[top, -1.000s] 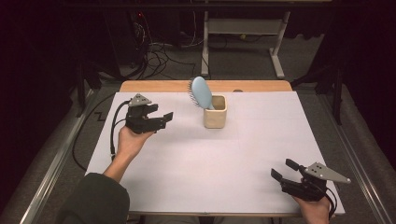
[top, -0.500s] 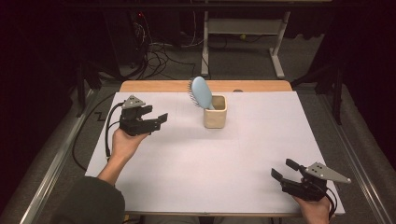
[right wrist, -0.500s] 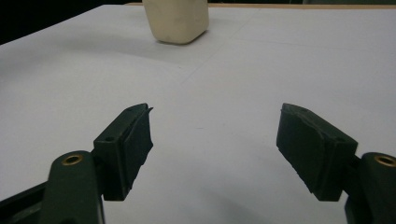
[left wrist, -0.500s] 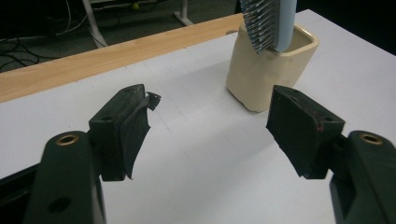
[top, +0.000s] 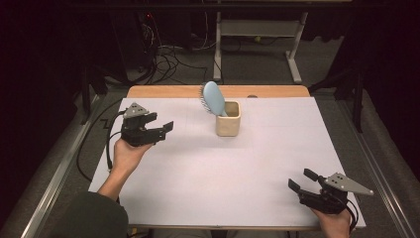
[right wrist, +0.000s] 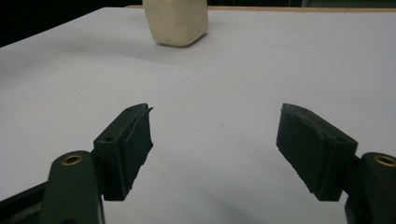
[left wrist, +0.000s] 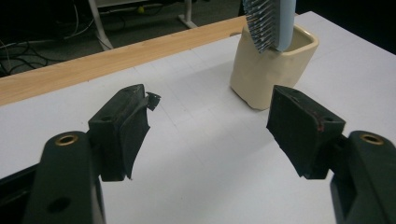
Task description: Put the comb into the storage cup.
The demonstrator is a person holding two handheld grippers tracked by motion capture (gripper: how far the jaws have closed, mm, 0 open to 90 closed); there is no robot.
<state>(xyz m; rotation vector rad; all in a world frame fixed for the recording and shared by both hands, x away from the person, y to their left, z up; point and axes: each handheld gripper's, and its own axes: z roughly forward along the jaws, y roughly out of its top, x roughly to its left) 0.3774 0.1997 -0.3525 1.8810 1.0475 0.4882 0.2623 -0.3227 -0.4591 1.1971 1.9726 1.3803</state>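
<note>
Left gripper (left wrist: 210, 135) agape, empty | right gripper (right wrist: 215, 149) likewise | hairbrush (left wrist: 271, 21) bristles: left gripper view

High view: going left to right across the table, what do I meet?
Left hand-held gripper → blue hairbrush → cream cup → right hand-held gripper.

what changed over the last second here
The left gripper drew back from the cup toward the table's left edge, jaws open and empty. The brush stays leaning in the cup, and the right gripper stays open at the near right corner.
</note>
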